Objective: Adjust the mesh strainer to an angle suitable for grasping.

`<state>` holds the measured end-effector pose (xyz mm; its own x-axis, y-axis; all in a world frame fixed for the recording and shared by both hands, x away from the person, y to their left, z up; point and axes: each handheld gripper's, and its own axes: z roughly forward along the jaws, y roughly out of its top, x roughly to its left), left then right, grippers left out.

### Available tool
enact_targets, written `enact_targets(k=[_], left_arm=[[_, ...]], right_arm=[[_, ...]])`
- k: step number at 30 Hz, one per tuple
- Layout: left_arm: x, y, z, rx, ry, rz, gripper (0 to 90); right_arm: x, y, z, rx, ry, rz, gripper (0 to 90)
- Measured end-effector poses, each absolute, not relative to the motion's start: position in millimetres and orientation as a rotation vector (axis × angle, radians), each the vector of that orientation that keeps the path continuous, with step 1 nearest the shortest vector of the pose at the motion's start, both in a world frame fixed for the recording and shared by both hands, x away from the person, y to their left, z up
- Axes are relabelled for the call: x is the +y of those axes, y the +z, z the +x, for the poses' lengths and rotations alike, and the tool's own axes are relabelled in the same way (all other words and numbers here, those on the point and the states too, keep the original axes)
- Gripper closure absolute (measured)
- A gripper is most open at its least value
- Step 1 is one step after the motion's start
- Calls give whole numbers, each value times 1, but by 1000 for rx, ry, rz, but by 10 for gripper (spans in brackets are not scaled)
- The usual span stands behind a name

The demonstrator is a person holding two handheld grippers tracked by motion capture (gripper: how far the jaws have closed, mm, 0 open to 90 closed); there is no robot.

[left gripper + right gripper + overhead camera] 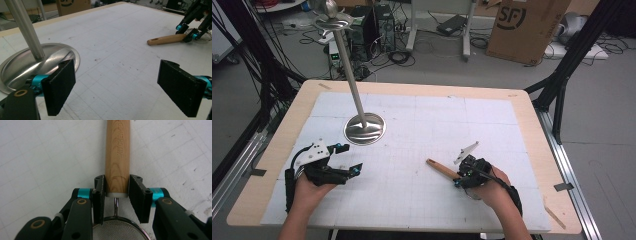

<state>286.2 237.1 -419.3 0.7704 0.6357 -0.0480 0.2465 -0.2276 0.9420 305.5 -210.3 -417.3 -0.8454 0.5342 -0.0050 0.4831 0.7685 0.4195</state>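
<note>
Right claw (117, 195) clamps the round wooden strainer handle (117, 157) stamped "KITCHEN…"; left claw (117, 87) gapes; steel stand base (365, 129) at ten o'clock.

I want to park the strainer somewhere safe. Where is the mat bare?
Bare mat runs between the left claw and the strainer's wooden handle, and across the far right beyond the right claw. The far left is taken by the metal stand's round base and leaning pole.
</note>
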Motion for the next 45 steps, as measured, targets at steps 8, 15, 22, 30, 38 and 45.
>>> enact_targets(k=[8, 15, 22, 30, 38, 45], left_arm=[[236, -420, 286, 686, 419, 1815, 156], [234, -421, 287, 683, 416, 1819, 156], [235, -421, 287, 684, 418, 1819, 156], [236, -421, 287, 687, 417, 1813, 156], [237, -420, 287, 685, 414, 1811, 156], [237, -420, 287, 687, 413, 1810, 156]], right_arm=[[-203, -415, 311, 2883, 531, 802, 661], [-199, -414, 312, 2890, 501, 782, 671], [-197, -414, 309, 2876, 493, 731, 685], [-196, -405, 308, 2817, 610, 710, 687], [-206, -393, 306, 2740, 807, 727, 686], [-213, -384, 305, 2662, 981, 743, 686]])
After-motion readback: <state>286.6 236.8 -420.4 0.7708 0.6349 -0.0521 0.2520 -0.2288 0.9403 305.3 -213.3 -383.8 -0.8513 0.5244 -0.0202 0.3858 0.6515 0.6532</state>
